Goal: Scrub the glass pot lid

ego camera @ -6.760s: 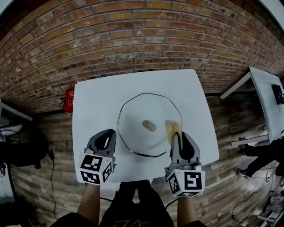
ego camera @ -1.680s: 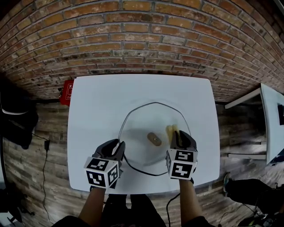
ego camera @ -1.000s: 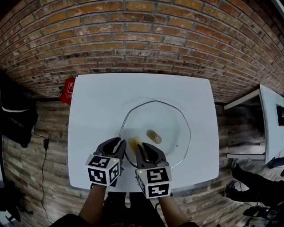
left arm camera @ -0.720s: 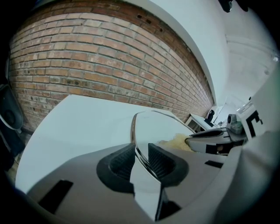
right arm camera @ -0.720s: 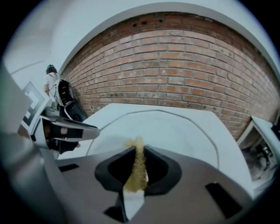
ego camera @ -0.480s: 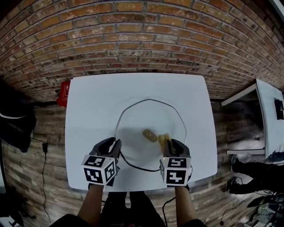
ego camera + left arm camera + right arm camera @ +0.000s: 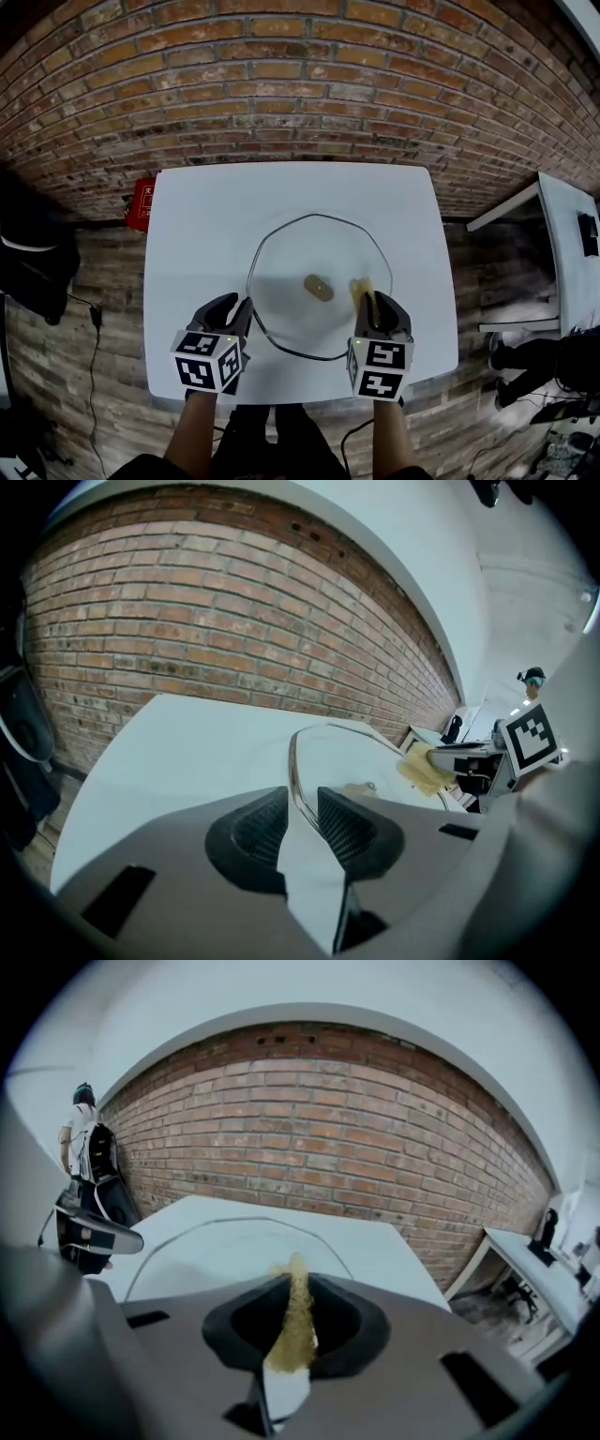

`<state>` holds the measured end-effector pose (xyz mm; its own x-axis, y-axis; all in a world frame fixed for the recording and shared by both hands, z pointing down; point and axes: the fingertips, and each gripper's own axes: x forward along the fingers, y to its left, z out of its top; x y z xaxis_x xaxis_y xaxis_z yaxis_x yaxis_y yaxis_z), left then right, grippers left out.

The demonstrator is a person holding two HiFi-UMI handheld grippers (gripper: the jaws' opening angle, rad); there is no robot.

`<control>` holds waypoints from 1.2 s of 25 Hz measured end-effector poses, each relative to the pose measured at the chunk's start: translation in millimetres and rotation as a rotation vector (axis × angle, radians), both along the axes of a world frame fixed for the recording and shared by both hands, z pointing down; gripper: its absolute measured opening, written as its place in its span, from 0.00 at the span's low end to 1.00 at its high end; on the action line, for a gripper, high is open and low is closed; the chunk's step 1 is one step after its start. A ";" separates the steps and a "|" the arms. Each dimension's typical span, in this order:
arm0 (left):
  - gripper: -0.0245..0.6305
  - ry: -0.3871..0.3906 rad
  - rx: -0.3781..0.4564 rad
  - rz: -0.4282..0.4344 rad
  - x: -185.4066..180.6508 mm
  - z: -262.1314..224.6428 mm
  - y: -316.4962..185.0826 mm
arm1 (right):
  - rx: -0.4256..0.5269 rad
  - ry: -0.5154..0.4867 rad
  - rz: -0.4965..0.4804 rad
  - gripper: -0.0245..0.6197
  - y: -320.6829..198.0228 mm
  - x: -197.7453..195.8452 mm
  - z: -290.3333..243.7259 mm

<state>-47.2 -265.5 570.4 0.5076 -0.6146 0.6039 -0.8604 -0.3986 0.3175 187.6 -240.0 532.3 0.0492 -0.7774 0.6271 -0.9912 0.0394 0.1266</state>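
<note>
The right tool (image 7: 375,305) is clenched on a yellow sponge (image 7: 359,291) over the glass lid (image 7: 314,248) just ahead of it, while only the left gripper view shows the left tool (image 7: 302,810) pinching the lid's near rim, on the white worktop (image 7: 197,234).

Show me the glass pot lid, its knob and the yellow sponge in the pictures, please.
glass pot lid (image 7: 281,272): head view, on the clear glass left of the centre.
knob (image 7: 318,287): head view, on its top.
sponge (image 7: 294,1321): right gripper view, on the edge between the jaws.
</note>
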 end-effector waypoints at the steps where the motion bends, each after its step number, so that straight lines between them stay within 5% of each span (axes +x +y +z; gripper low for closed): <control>1: 0.19 0.000 0.014 -0.008 -4.0 -5.5 0.3 | 0.033 -0.009 0.001 0.13 0.2 -2.8 -7.3; 14: 0.11 -0.008 0.418 0.042 0.1 -170.7 11.3 | 0.576 -0.122 -0.050 0.13 33.1 -41.9 -189.5; 30: 0.07 0.047 0.770 0.086 19.6 -325.3 48.1 | 0.838 -0.058 -0.009 0.13 102.2 -32.3 -308.5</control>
